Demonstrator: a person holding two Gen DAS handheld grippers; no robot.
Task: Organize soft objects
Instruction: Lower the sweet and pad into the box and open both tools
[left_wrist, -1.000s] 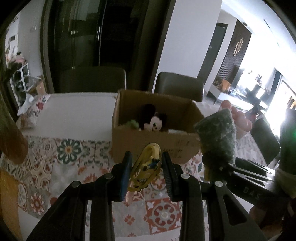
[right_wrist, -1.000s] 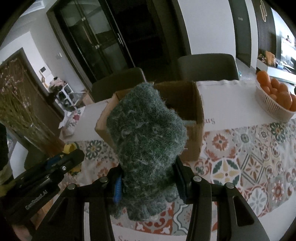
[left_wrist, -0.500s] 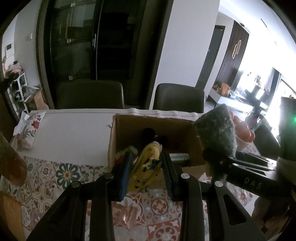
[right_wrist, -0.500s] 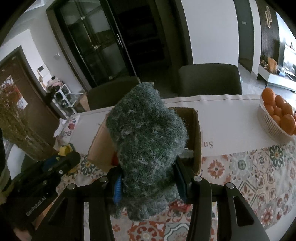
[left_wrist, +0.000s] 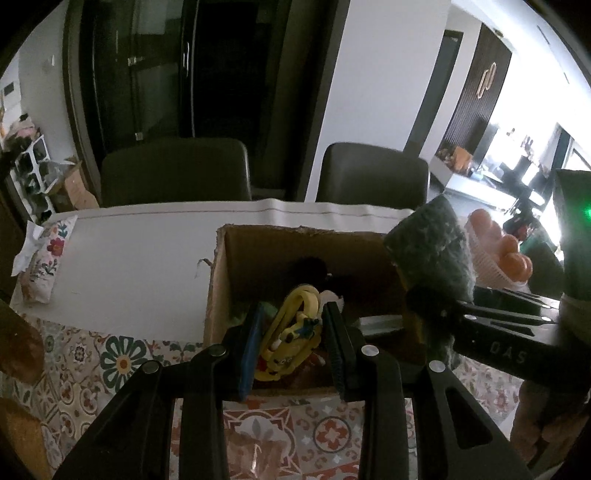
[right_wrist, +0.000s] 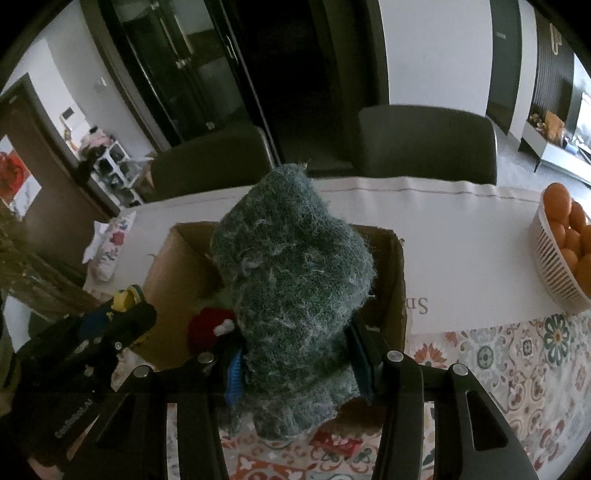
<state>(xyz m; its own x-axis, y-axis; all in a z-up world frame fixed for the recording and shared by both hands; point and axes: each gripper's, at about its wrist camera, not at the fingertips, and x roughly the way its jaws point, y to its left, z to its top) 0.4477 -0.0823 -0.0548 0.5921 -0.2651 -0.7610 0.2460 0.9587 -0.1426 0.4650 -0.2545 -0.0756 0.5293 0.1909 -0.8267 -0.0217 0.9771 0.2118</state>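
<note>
My left gripper (left_wrist: 293, 343) is shut on a small yellow soft toy (left_wrist: 295, 328) and holds it over the near edge of an open cardboard box (left_wrist: 218, 295). My right gripper (right_wrist: 299, 362) is shut on a fuzzy dark green soft object (right_wrist: 295, 288), held above the same box (right_wrist: 400, 280). The green object also shows at the right of the left wrist view (left_wrist: 430, 251). Inside the box lie a black-eared plush (left_wrist: 310, 267) and a red plush (right_wrist: 208, 325). The left gripper and its yellow toy (right_wrist: 125, 297) show at the left of the right wrist view.
The table has a white runner (left_wrist: 129, 258) and a patterned tile cloth (left_wrist: 122, 358). A white basket of oranges (right_wrist: 554, 258) stands at the right. A floral pouch (left_wrist: 44, 258) lies at the far left. Two dark chairs (left_wrist: 173, 173) stand behind the table.
Both grippers have risen and moved forward with their toys, from in front of the box to over its opening. The inside of the box now shows more from above.
</note>
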